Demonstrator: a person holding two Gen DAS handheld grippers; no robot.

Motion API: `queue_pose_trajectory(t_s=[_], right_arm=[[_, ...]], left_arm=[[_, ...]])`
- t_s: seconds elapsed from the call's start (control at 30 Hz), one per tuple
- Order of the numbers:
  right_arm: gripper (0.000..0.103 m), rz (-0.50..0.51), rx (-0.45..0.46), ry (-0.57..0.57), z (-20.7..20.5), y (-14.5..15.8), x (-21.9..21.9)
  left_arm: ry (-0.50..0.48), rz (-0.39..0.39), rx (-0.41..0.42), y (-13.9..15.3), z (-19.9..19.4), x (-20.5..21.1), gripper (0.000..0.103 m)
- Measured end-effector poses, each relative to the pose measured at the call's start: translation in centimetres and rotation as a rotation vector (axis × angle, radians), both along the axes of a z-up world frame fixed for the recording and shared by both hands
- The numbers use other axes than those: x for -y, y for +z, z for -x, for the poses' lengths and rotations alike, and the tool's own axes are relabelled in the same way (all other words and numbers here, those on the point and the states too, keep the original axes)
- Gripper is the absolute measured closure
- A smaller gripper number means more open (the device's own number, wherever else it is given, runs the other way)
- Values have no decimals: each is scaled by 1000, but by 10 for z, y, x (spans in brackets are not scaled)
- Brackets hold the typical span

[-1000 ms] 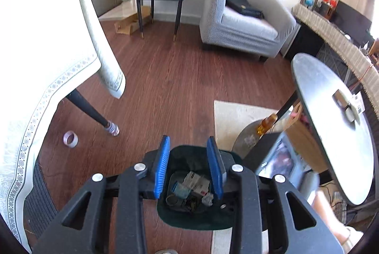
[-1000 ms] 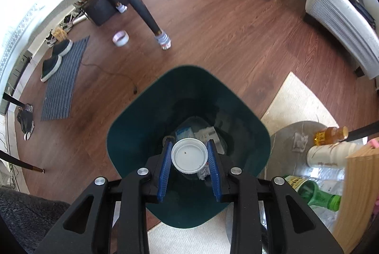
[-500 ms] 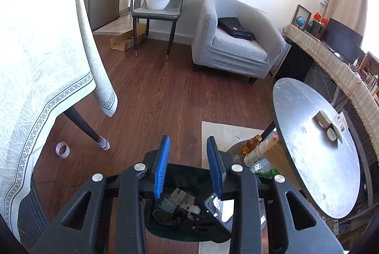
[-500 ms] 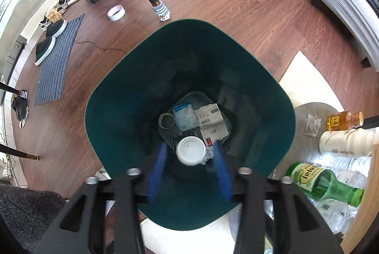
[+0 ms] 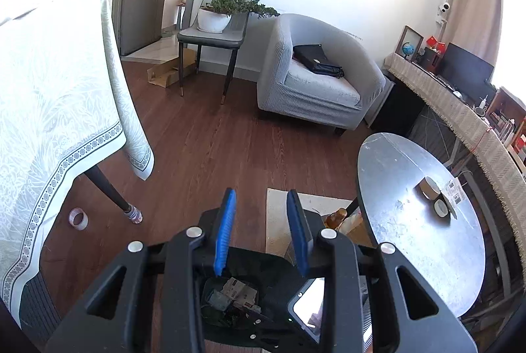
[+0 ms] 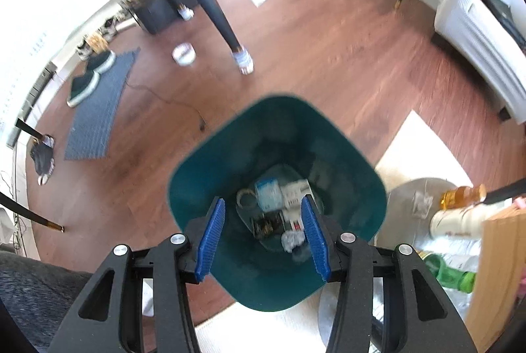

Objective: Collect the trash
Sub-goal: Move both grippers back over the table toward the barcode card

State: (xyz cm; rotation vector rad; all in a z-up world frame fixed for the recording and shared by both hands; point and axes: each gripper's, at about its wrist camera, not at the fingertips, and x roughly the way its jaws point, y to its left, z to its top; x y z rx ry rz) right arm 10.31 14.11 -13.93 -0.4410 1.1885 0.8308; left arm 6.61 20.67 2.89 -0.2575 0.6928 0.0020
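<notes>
A dark green bin [image 6: 210, 168] stands on the wood floor, with packets and scraps [image 6: 279, 195] at its bottom. A pale blurred lump [image 6: 292, 240] lies among them; it may be the white lid. My right gripper [image 6: 263, 200] hangs over the bin, pointing down into it. It is open, and nothing is between its blue pads [image 6: 212, 238]. In the left wrist view the bin [image 5: 263, 261] lies low, below my left gripper [image 5: 260, 191]. That gripper is open by a narrow gap and holds nothing, with bare floor showing between its pads.
Beside the bin are bottles [image 6: 460, 198], a green bottle [image 6: 450, 274] and a round grey table [image 5: 420, 221]. A cloth-covered table [image 5: 49, 122] and its leg [image 5: 108, 191] stand left, with a tape roll [image 5: 78, 217] on the floor. An armchair [image 5: 315, 83] is farther back.
My right jaws spread and the white lid fell from them into the bin. The right gripper dipped toward the bin, then drew back. My left gripper rose and tipped up.
</notes>
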Motion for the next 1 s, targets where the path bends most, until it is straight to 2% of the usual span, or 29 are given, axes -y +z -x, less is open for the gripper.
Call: queue_pose_trajectory(t_s=[0.1, 0.3, 0.53, 0.77, 1.0], right_arm=[[54, -45, 42, 0, 1, 28, 5], [54, -131, 119, -41, -2, 80, 30], [54, -180, 229, -139, -10, 133, 86], [54, -193, 299, -299, -24, 162, 160], [54, -192, 341, -432, -35, 175, 235]], left_arm=[[5, -29, 19, 7, 1, 7, 69], [-6, -29, 67, 23, 3, 23, 69], [-21, -52, 113, 40, 3, 48, 67], [-69, -45, 105, 36, -8, 81, 65], [-157, -40, 83, 26, -25, 129, 58]])
